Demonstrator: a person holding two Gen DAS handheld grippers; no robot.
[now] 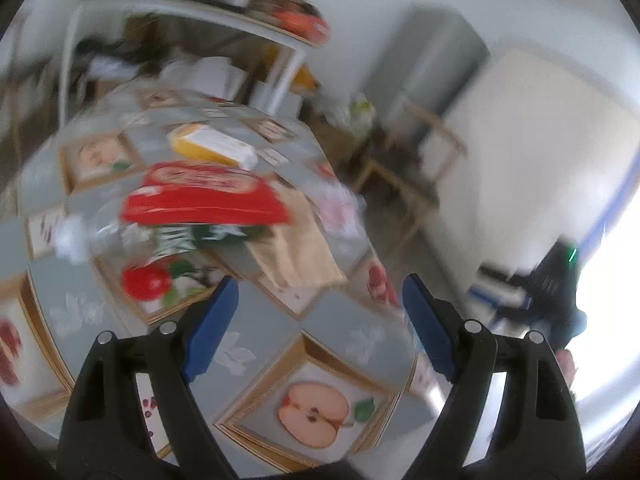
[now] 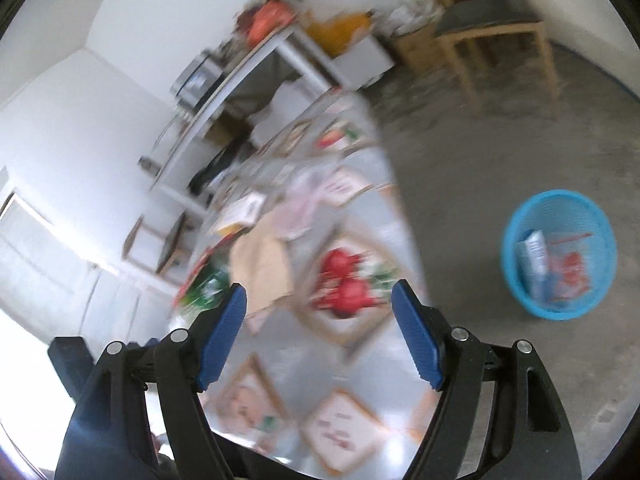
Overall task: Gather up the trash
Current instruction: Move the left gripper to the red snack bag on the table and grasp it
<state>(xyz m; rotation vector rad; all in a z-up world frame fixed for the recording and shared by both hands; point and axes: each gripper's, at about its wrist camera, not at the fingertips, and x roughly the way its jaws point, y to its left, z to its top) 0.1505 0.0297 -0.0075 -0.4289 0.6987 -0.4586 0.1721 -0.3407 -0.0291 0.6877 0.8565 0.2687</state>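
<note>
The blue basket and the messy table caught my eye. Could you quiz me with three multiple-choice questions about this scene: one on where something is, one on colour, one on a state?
1. Where is the basket?
A. on the floor
B. on the table
C. on a chair

2. What colour is the large flat packet on the table?
A. red
B. purple
C. black

3. The right gripper is:
A. holding a bottle
B. open and empty
C. shut

Answers: 1 A, it stands on the bare floor beside the table. 2 A, it is bright red. 3 B, the blue pads stand apart with nothing between them.

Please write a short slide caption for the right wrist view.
Open right gripper above a cluttered table; blue basket with trash waits on the floor.
</note>
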